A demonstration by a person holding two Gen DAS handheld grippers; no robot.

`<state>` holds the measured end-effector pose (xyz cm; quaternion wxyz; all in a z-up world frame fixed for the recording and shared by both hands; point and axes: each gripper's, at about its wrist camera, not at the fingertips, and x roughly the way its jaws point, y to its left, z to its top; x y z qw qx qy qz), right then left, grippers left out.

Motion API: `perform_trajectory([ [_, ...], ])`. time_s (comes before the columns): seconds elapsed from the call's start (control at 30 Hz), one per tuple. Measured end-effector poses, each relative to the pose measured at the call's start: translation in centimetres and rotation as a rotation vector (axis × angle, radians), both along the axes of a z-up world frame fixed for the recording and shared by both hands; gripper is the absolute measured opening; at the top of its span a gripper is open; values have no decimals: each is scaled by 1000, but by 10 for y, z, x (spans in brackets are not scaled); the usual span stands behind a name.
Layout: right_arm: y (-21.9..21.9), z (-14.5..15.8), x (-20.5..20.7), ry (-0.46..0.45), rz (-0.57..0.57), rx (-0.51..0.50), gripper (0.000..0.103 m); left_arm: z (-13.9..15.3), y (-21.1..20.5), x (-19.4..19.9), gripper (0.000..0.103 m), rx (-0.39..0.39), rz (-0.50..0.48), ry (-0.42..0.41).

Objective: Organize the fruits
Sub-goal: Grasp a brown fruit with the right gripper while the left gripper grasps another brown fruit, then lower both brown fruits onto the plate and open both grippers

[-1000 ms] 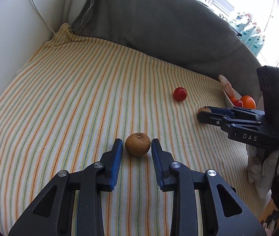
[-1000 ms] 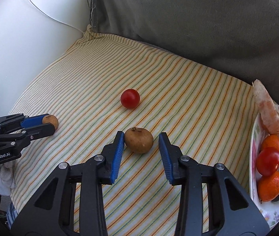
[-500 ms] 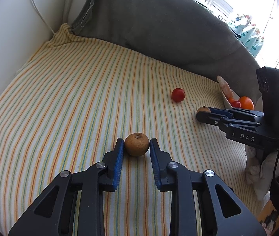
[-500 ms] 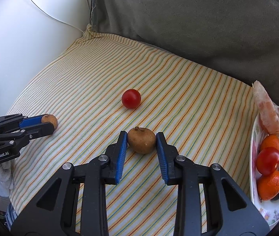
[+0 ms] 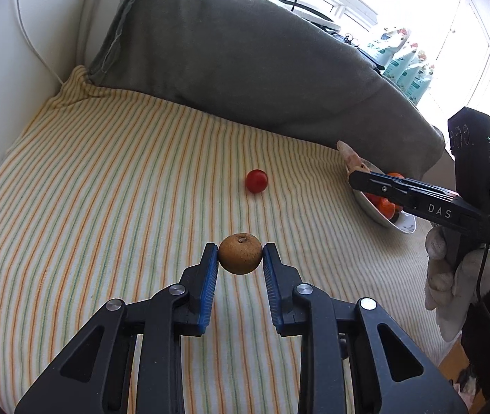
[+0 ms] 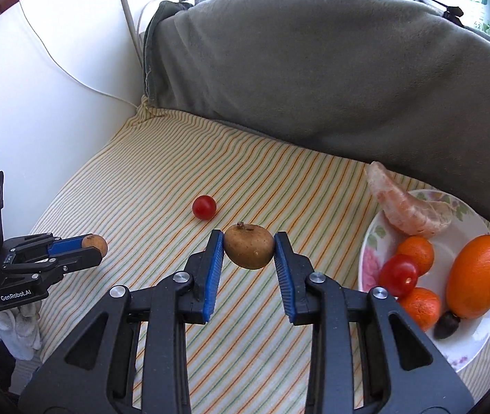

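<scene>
My left gripper [image 5: 239,257] is shut on a small round brown fruit [image 5: 239,253] and holds it above the striped cloth [image 5: 107,189]. My right gripper [image 6: 249,246] is shut on a larger brown fruit [image 6: 249,251], lifted above the cloth beside the floral plate [image 6: 479,338]. The plate holds a peeled citrus piece [image 6: 407,207], tangerines [image 6: 415,250], a cherry tomato [image 6: 398,275] and a large orange [image 6: 476,276]. A loose red cherry tomato [image 6: 204,207] lies on the cloth; it also shows in the left wrist view [image 5: 256,180]. The left gripper shows at the left of the right wrist view [image 6: 89,248].
A grey cushion [image 6: 313,69] runs along the back of the cloth. A white wall [image 6: 38,103] with a cable stands at the left. A window and packages [image 5: 403,62] lie beyond the cushion at the right.
Both grippers closed on their brown fruits and lifted them off the cloth. The right gripper moved toward the plate.
</scene>
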<state>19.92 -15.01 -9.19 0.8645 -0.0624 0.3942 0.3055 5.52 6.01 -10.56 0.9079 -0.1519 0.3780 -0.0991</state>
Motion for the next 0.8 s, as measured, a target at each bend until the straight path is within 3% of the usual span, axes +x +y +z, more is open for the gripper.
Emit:
perform_trajectory([
  [0.53, -85, 44, 10, -88, -129, 45, 31, 39, -102, 31, 25, -20, -210, -87],
  [0.8, -121, 50, 22, -105, -182, 51, 31, 46, -162, 44, 25, -7, -334, -104],
])
